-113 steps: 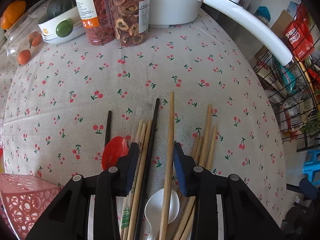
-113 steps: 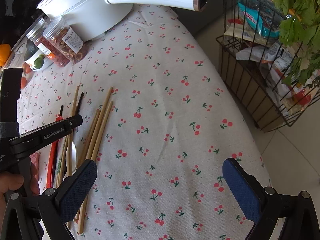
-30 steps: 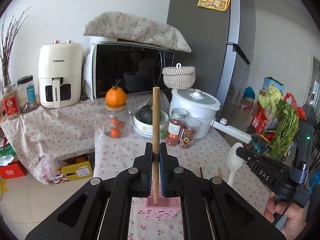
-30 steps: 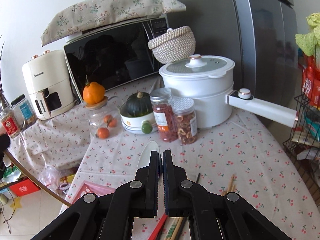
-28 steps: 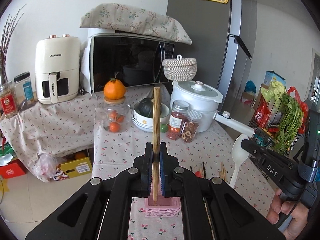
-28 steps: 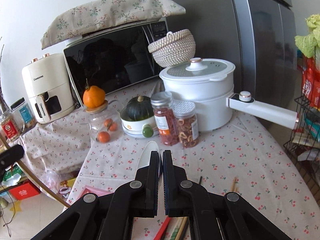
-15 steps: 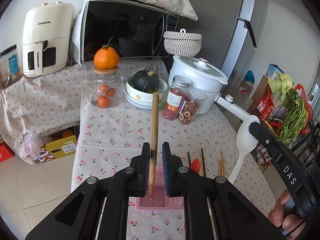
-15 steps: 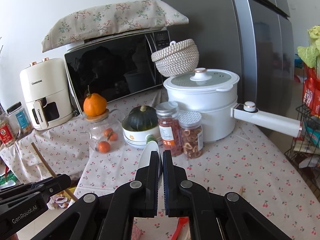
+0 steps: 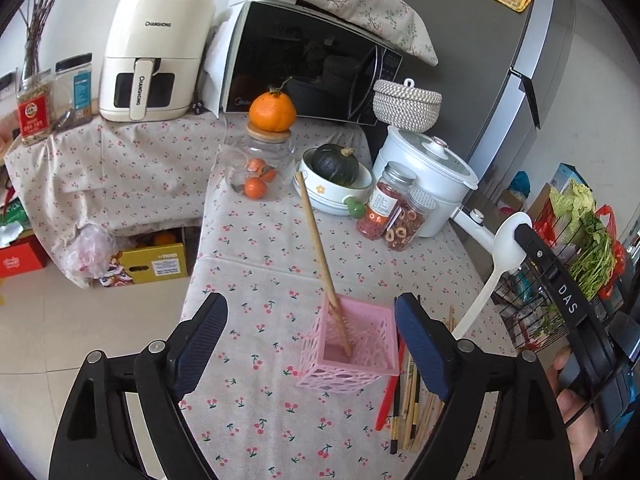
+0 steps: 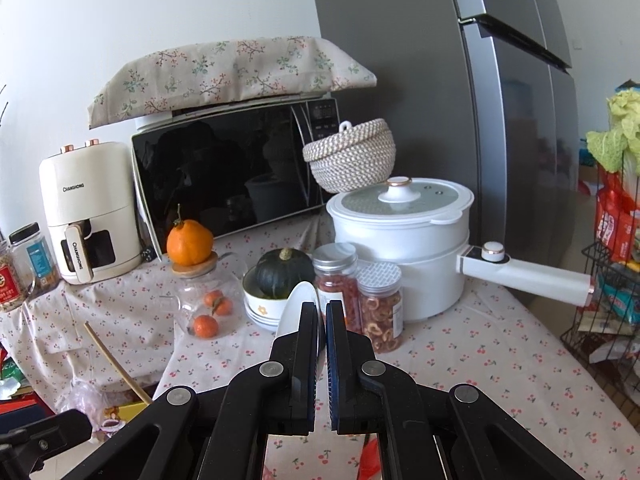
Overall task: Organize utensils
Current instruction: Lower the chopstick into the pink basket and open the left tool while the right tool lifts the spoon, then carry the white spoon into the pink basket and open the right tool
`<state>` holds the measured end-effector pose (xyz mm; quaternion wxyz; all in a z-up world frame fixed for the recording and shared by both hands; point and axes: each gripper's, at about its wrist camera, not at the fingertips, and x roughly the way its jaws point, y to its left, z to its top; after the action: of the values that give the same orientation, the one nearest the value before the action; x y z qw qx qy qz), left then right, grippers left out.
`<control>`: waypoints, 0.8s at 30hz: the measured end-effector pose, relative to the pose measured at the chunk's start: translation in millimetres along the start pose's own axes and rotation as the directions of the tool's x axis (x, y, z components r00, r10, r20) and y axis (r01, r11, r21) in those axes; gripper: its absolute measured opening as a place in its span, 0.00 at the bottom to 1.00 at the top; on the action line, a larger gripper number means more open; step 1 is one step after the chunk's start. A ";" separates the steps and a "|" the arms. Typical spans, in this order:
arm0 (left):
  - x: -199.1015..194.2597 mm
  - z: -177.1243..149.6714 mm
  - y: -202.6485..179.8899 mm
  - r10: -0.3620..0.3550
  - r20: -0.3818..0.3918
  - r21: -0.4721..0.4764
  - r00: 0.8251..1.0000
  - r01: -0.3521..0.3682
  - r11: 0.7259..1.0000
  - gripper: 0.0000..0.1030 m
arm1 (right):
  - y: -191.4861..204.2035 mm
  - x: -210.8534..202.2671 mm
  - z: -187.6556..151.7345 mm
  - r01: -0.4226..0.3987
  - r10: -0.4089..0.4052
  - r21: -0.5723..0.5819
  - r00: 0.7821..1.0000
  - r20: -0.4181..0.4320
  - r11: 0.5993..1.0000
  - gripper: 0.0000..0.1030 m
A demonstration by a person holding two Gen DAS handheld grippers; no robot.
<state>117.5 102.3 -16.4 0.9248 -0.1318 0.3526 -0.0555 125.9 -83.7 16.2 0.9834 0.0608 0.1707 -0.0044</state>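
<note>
Released a moment ago, the chopstick point(image 9: 322, 260) now leans in the pink basket point(image 9: 352, 360); left hand-held gripper point(image 9: 312, 344) is opening, nothing between. Right hand-held gripper point(image 10: 322, 320) pinches the white spoon point(image 9: 500, 264), light, stiff, slippery; grip its handle.

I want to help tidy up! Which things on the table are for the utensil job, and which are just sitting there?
For the job:
- pink basket
- chopstick leaning in it
- white spoon, held by the right gripper
- chopsticks left on the cloth
- left gripper, fingers opening, nothing between them

Just sitting there:
- pot
- two jars
- pumpkin
- orange
- microwave
</note>
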 end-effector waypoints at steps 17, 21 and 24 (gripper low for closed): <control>14.3 -27.5 28.5 0.074 -0.161 -0.020 0.984 -0.078 0.997 0.87 | 43.8 36.4 -25.2 0.042 -0.045 -0.084 0.998 -0.034 0.996 0.04; 18.3 -28.8 24.7 0.085 -0.186 0.003 0.979 -0.086 0.996 0.87 | 46.5 42.9 -31.4 0.020 -0.026 -0.080 0.996 -0.086 0.997 0.04; 17.3 -29.8 21.0 0.120 -0.181 0.028 0.976 -0.116 0.993 0.87 | 40.6 46.1 -32.4 -0.031 0.026 -0.029 0.990 -0.142 0.999 0.10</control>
<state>110.8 112.9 -54.7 0.8914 -0.0969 0.4425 -0.0154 159.7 -39.0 -24.7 0.9697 0.0478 0.2391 0.0166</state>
